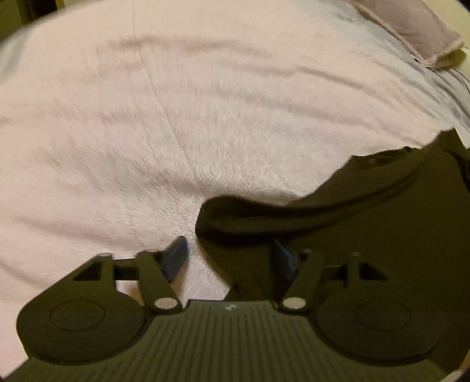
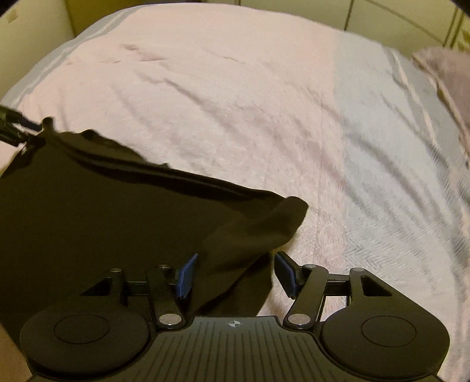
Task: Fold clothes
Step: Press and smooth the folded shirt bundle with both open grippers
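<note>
Lying spread across a pink blanket point(image 2: 235, 97) on a bed, a black garment point(image 2: 88, 211) is sitting under two hand-held grippers, both pointing steeply down at it. In the right wrist view the right gripper point(image 2: 233, 271) is standing with its jaws spread wide, blue pads point(image 2: 185, 276) clear on both sides; a loose corner flap of the garment is running up through the gap between them, but neither pad is pressing on it. The rest of the cloth is stretching away to the left, its upper edge slanting across the blanket. At the far left edge of that view the left gripper is showing only as a dark sliver at the garment's far corner. In the left wrist view the left gripper point(image 1: 232, 258) is hanging with its jaws parted. A rolled hem of the garment point(image 1: 352, 235) is lying just beyond the fingertips, the cloth covering the right-hand finger's side while the left-hand finger is over bare blanket. No pad is pinching fabric. A mauve pillow point(image 1: 417, 26) is resting at the bed's far right corner. Both views are slightly blurred.
</note>
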A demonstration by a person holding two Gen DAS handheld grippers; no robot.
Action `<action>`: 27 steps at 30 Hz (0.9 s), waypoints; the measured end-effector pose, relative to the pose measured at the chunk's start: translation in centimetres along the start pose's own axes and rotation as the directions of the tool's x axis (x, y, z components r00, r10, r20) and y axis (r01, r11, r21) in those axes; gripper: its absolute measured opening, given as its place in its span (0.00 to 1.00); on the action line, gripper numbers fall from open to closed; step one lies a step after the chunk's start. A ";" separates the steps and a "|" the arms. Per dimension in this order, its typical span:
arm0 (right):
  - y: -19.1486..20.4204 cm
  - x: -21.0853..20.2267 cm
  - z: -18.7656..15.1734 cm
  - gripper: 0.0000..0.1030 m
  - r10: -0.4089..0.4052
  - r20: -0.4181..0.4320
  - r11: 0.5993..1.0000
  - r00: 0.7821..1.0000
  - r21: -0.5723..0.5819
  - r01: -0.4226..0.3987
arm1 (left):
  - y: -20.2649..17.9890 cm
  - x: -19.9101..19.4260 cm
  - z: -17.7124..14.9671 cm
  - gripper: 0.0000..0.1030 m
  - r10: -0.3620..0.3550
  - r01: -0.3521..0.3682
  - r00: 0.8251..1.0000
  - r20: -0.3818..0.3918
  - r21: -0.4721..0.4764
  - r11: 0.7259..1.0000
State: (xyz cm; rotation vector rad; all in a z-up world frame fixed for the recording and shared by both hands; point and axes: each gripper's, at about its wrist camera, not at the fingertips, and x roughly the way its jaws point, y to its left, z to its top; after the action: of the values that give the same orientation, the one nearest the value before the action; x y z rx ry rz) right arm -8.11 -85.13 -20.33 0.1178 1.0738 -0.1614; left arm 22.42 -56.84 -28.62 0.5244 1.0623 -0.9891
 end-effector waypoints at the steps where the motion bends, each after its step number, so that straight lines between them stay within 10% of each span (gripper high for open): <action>1: -0.8 0.7 0.2 0.59 0.010 -0.002 0.999 1.000 0.033 -0.010 | 0.5 0.5 0.3 0.18 -0.021 0.021 1.000 -0.013 -0.022 1.000; 9: -5.8 3.3 1.6 0.59 0.062 0.049 0.931 0.997 0.358 -0.076 | 4.7 -1.5 -1.0 0.00 0.063 -0.038 0.996 0.064 -0.337 0.941; 12: -6.2 3.5 1.7 0.59 0.063 0.049 0.918 0.997 0.389 -0.077 | 5.3 -1.7 -2.0 0.11 0.042 -0.017 0.997 0.063 -0.354 0.935; 15: -6.4 3.7 1.5 0.59 0.084 0.047 0.908 0.995 0.407 -0.096 | 5.2 -1.8 -2.4 0.41 -0.037 0.063 0.997 0.074 -0.380 0.923; 19: -6.9 4.1 1.0 0.58 0.102 0.046 0.874 0.994 0.473 -0.111 | 4.9 -1.1 -2.2 0.37 -0.101 0.130 0.991 0.093 -0.405 0.905; 22: -6.8 3.9 1.1 0.29 0.087 0.040 0.880 0.995 0.466 -0.096 | 4.7 -1.0 -2.0 0.00 -0.122 0.150 0.988 0.094 -0.406 0.902; 24: -6.6 3.7 1.4 0.04 0.075 0.032 0.888 0.997 0.452 -0.081 | 4.5 -2.0 -1.8 0.00 -0.121 0.157 0.986 0.116 -0.396 0.905; 27: -6.7 2.9 1.8 0.04 0.067 0.043 0.893 0.997 0.444 -0.079 | 4.6 -3.1 -2.4 0.00 -0.134 0.170 0.984 0.117 -0.396 0.902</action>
State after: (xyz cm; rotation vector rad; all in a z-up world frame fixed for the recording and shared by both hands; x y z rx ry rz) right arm -6.44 -92.26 -22.12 0.5690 0.9882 -0.3396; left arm 24.80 -51.49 -27.25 0.0570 1.2036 -0.8848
